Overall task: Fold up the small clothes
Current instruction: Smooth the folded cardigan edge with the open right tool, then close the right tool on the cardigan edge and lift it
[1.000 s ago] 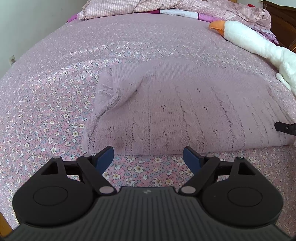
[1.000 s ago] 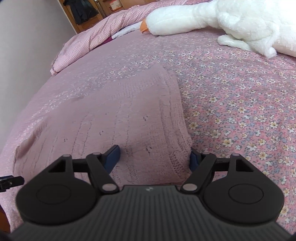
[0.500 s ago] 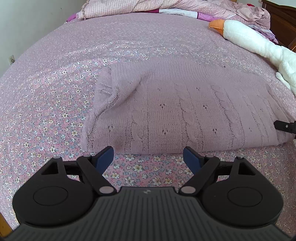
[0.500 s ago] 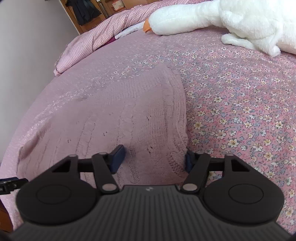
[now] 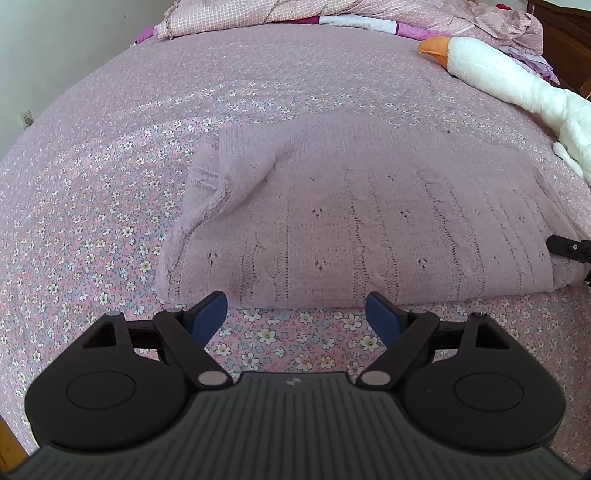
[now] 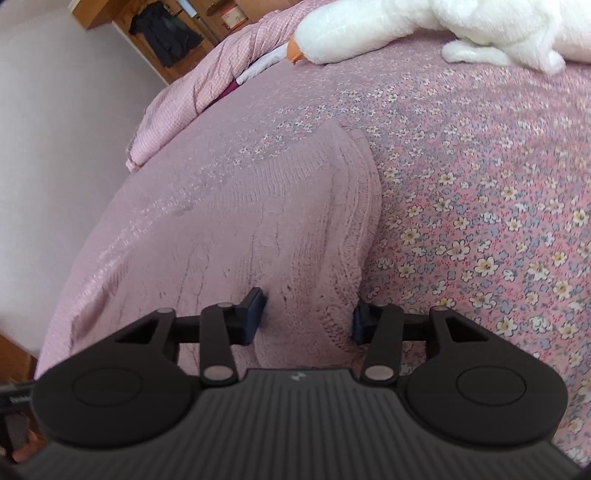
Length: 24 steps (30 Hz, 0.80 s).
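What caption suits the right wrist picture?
Right claw closing around the folded pink knit sweater's corner on a floral bedspread.

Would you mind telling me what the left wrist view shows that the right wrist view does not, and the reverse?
Only the left wrist view shows the left gripper, jaws wide, short of the knitted sweater's near edge, over floral bedsheet. Only the right shows the right gripper, whose jaws have just been closing around the sweater's corner, and a wooden shelf. Both show sweater, bedsheet, plush goose.

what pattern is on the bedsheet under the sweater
Small white and pale flowers on pink bedsheet, clearest in the right wrist view beside the sweater.
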### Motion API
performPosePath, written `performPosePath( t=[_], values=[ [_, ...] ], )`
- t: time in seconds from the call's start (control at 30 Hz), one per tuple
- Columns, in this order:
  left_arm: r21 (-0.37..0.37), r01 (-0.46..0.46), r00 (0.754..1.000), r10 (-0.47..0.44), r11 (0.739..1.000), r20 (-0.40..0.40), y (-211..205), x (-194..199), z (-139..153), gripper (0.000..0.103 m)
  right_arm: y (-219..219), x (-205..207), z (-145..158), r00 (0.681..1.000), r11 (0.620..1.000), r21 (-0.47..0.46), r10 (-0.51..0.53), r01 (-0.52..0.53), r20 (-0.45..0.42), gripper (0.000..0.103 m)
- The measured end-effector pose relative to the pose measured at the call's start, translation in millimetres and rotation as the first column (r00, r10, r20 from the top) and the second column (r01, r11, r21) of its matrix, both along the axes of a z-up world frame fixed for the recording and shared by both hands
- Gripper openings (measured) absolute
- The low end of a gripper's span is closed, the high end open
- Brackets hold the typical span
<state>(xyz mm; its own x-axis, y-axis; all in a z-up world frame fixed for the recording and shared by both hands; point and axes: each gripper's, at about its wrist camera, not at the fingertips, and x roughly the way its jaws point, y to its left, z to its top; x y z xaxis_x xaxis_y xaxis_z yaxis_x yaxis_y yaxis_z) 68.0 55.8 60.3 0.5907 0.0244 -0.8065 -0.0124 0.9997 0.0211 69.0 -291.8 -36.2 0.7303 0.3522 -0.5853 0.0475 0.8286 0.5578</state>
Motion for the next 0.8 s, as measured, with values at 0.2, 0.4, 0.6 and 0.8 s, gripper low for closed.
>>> performPosePath(
  t=[0.2, 0.4, 0.6, 0.8],
  values=[
    [0.002, 0.004, 1.0, -0.004, 1.0, 0.007, -1, -1, 0, 0.087, -5, -1, -5, 0.999, 0.996, 0.085, -0.033, 0.033, 0.003, 0.051],
    [0.002, 0.004, 1.0, -0.004, 1.0, 0.007, -1, -1, 0, 0.087, -11, -4, -9, 0.999, 0.988, 0.149, -0.052, 0.05, 0.009, 0.057],
    [0.003, 0.004, 1.0, -0.004, 1.0, 0.006, -2, -1, 0, 0.087, -13, -6, -9, 0.997, 0.981, 0.181, -0.07, 0.067, 0.011, 0.057],
    [0.006, 0.004, 1.0, -0.004, 1.0, 0.003, -2, 0, 0, 0.087, -11, -8, -7, 0.998, 0.984, 0.167, -0.067, 0.064, 0.013, 0.055]
  ],
)
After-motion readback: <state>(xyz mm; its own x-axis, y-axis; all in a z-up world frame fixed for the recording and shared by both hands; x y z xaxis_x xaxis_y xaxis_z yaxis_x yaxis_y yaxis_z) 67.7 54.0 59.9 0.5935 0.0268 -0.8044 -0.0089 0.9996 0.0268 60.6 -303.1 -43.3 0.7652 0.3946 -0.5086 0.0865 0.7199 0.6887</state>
